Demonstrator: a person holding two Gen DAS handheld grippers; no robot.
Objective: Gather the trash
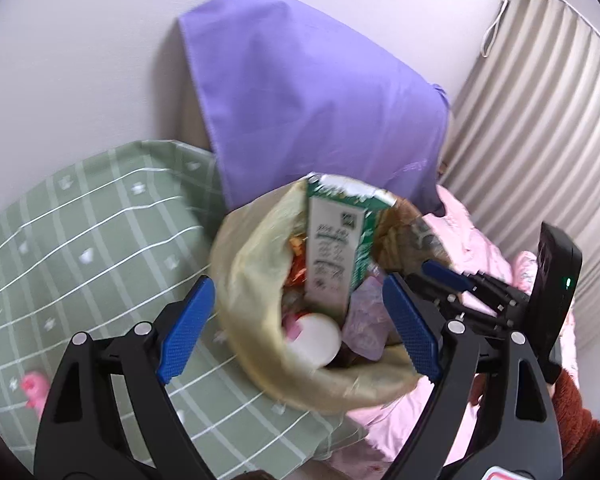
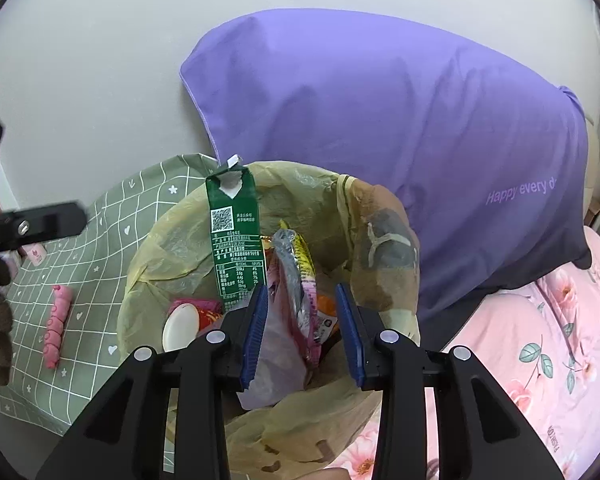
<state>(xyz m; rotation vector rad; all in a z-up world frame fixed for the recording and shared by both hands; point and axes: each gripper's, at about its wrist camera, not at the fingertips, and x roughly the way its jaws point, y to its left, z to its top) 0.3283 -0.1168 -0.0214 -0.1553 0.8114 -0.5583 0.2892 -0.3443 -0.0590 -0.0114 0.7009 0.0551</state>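
Note:
A bin lined with a yellow plastic bag (image 1: 252, 280) (image 2: 172, 248) stands on the bed. It holds a tall green milk carton (image 1: 332, 248) (image 2: 236, 240), a white round lid (image 1: 316, 340) (image 2: 180, 326), a pink and yellow snack wrapper (image 2: 300, 280) and other wrappers. My left gripper (image 1: 300, 328) is open, its jaws wide on either side of the bin's mouth. My right gripper (image 2: 302, 328) is open right above the bin, with the wrapper between its jaws but not pinched. The right gripper also shows in the left wrist view (image 1: 452, 276).
A purple pillow (image 1: 320, 92) (image 2: 400, 140) leans on the wall behind the bin. A green checked cloth (image 1: 80, 240) (image 2: 100, 240) lies to the left with a pink toy (image 2: 58, 324) on it. A pink floral quilt (image 2: 540, 340) is at the right, a curtain (image 1: 540, 120) beyond.

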